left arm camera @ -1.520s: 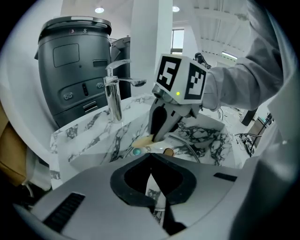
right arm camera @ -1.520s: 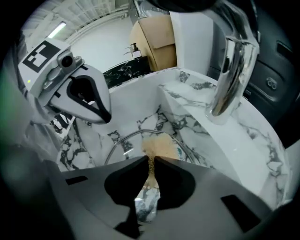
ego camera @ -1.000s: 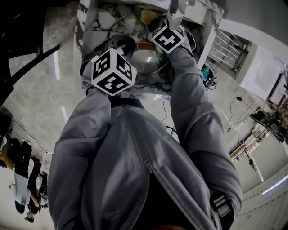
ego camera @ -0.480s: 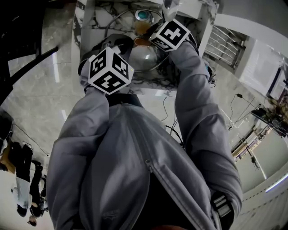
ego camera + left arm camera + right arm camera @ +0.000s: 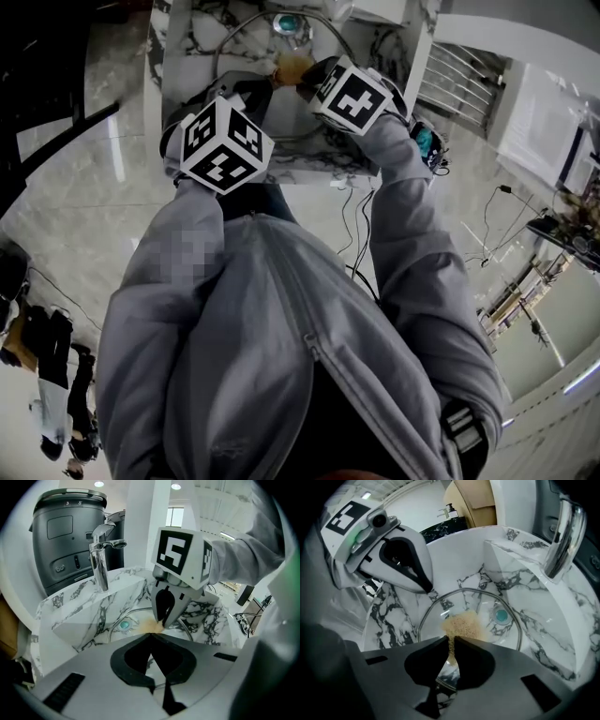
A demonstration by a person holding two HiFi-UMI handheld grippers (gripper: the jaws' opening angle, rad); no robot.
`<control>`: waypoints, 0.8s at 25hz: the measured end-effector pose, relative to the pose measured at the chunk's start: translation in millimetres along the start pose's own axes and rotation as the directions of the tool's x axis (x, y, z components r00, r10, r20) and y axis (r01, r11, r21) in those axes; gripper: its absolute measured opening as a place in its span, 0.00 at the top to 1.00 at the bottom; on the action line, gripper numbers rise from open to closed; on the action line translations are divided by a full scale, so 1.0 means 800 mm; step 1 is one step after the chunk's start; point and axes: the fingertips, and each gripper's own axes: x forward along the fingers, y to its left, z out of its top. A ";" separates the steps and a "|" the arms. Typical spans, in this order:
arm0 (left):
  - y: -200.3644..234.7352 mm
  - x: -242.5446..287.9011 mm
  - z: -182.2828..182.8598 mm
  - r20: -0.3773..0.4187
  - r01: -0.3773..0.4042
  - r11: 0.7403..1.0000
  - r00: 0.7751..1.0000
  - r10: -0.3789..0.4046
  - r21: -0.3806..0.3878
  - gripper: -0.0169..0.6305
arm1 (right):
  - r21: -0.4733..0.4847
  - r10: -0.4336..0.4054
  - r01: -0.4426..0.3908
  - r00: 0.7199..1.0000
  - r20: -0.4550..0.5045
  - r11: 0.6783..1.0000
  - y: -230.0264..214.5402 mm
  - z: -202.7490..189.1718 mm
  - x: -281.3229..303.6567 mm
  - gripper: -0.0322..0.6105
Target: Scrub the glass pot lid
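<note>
The glass pot lid (image 5: 440, 609) lies tilted in the marble sink (image 5: 525, 573); its metal rim rings the teal drain (image 5: 501, 616). My right gripper (image 5: 451, 645) is shut on a tan scrub pad (image 5: 461, 624), and the pad presses on the glass. From the upper left my left gripper (image 5: 427, 590) reaches down to the lid's rim and is shut on it. In the left gripper view, that gripper's jaws (image 5: 151, 637) meet at the lid (image 5: 112, 630), with the right gripper (image 5: 164, 616) and the pad (image 5: 150, 627) just beyond. In the head view both marker cubes cover the jaws; the pad (image 5: 292, 67) shows between them.
A chrome faucet (image 5: 101, 555) stands at the sink's back edge, beside a black appliance (image 5: 70, 536). The sink's walls (image 5: 93, 616) close in around the lid. Cables trail on the shiny floor (image 5: 356, 225) below the counter.
My right gripper has carried the scrub pad across the lid toward the far side of the sink. The teal drain has come into the head view. The left gripper has kept its hold.
</note>
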 end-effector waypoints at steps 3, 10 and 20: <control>-0.006 -0.002 0.000 0.003 -0.002 1.000 1.000 0.002 0.004 0.95 | -0.015 0.025 -0.025 1.000 -0.013 1.000 0.032 -0.015 0.015 0.87; -0.016 -0.008 -0.004 -0.003 -0.010 1.000 1.000 0.010 0.018 0.95 | -0.016 0.040 -0.041 0.998 -0.041 0.999 0.063 -0.038 0.057 0.87; -0.020 -0.006 -0.010 -0.003 -0.003 1.000 1.000 0.003 0.010 0.95 | 0.032 0.239 -0.237 0.964 -0.115 0.971 0.123 -0.063 0.086 0.87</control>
